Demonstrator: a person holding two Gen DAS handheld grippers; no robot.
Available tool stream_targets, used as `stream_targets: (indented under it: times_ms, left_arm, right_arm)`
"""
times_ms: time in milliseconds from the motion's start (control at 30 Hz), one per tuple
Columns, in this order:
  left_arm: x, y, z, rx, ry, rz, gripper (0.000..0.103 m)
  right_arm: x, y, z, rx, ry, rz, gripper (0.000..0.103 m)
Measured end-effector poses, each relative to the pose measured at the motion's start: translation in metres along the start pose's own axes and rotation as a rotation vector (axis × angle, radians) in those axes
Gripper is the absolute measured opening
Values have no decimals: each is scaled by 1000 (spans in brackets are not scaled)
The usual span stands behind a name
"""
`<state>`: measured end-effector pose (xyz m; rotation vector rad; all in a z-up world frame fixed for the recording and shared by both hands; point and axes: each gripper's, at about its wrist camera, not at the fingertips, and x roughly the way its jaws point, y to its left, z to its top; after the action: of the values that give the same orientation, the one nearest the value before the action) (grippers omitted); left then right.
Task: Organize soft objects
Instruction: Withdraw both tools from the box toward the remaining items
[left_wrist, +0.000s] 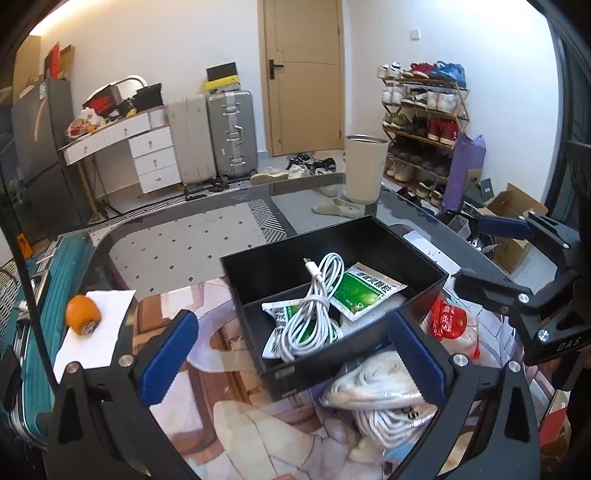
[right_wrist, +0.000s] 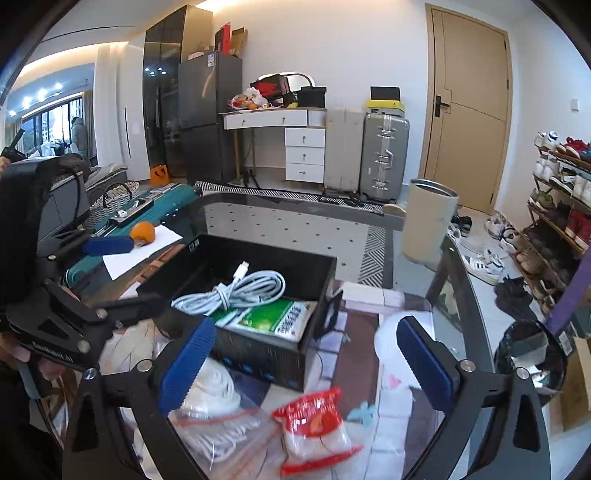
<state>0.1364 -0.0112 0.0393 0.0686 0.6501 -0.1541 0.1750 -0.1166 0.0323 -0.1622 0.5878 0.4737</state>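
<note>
A black open box (left_wrist: 424, 273) (right_wrist: 325, 291) sits on the printed mat and holds a coiled white cable (left_wrist: 314, 314) (right_wrist: 240, 288) and green sachets (left_wrist: 365, 291) (right_wrist: 273, 317). A clear zip bag of white cord (left_wrist: 384, 398) (right_wrist: 218, 417) lies in front of the box. A red-and-white snack packet (left_wrist: 452, 328) (right_wrist: 314, 428) lies beside it. My left gripper (left_wrist: 295, 362) is open and empty over the box's near wall. My right gripper (right_wrist: 303, 369) is open and empty above the packet and bag; it also shows in the left wrist view (left_wrist: 480, 254).
An orange (left_wrist: 82, 314) (right_wrist: 143, 232) rests on a white sheet of paper (left_wrist: 99, 332) at the table's left. A beige bin (left_wrist: 365, 166) (right_wrist: 428, 221) stands on the floor beyond the glass table. A teal suitcase (left_wrist: 48, 288) lies left. A shoe rack (left_wrist: 424, 122) stands right.
</note>
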Motion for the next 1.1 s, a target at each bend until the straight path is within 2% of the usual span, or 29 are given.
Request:
stream_targets:
  times_ms: [300, 467, 600, 933, 1100]
  left_arm:
    - [-18, 5, -32, -74, -1, 24, 103]
    - [-23, 0, -49, -72, 19, 17, 103]
    - [-28, -8, -52, -39, 26, 23, 103]
    - [-37, -23, -65, -87, 65, 1, 103]
    - [-32, -36, -72, -74, 87, -2, 103]
  right_arm:
    - [-18, -3, -26, 26, 36, 6, 102]
    - [-27, 2, -33, -1, 47, 6, 102]
    - [-32, 3, -36, -5, 63, 3, 102]
    - [-43, 4, -39, -26, 83, -2, 102]
    - [-42, -5, -43, -24, 109, -7, 102]
